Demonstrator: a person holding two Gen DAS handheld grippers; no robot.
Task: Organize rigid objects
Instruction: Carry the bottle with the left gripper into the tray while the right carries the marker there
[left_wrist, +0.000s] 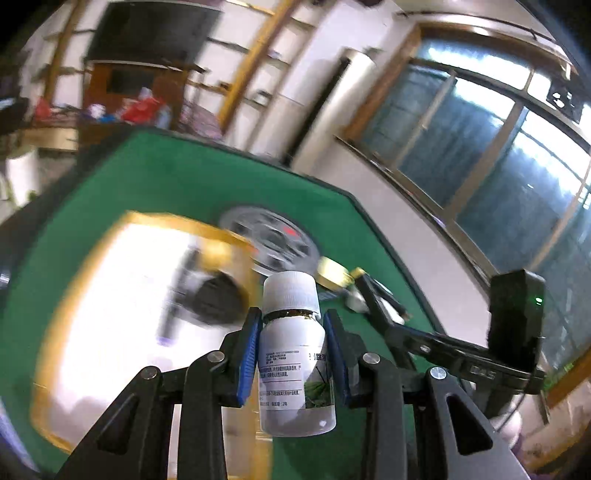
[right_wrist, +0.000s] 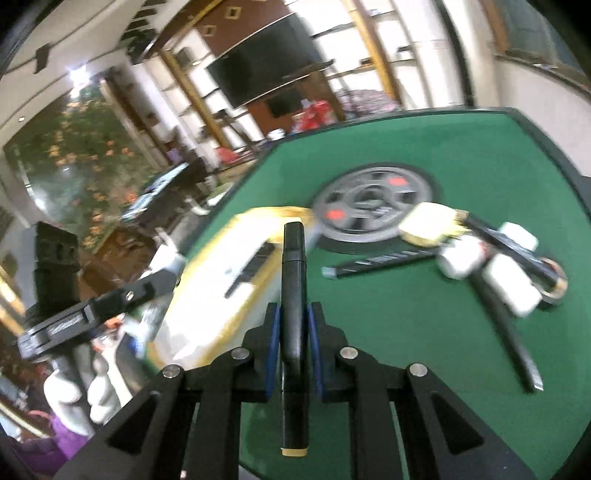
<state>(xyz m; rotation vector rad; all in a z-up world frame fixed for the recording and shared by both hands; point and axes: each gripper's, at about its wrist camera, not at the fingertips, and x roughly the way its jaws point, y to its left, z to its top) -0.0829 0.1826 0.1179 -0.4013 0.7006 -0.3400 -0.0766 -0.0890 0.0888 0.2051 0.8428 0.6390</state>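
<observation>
Two items in transit | left tongs (left_wrist: 291, 332) clamped on white plastic pill bottle (left_wrist: 295, 354), above white gold-rimmed tray (left_wrist: 110, 314) | right tongs (right_wrist: 293, 332) clamped on black marker pen (right_wrist: 293, 295) | tray already holds some dark items | several pens, white bottles, tape roll (right_wrist: 554, 284) left on green felt counter (right_wrist: 406, 332)

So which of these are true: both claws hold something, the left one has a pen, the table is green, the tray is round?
1. Both claws hold something. True: the left claw and right claw each grip an item.
2. The left claw holds a pen. False: it grips a white bottle; the right holds the black marker.
3. The table is green. True.
4. The tray is round. False: it is a gold-rimmed rectangle.
</observation>
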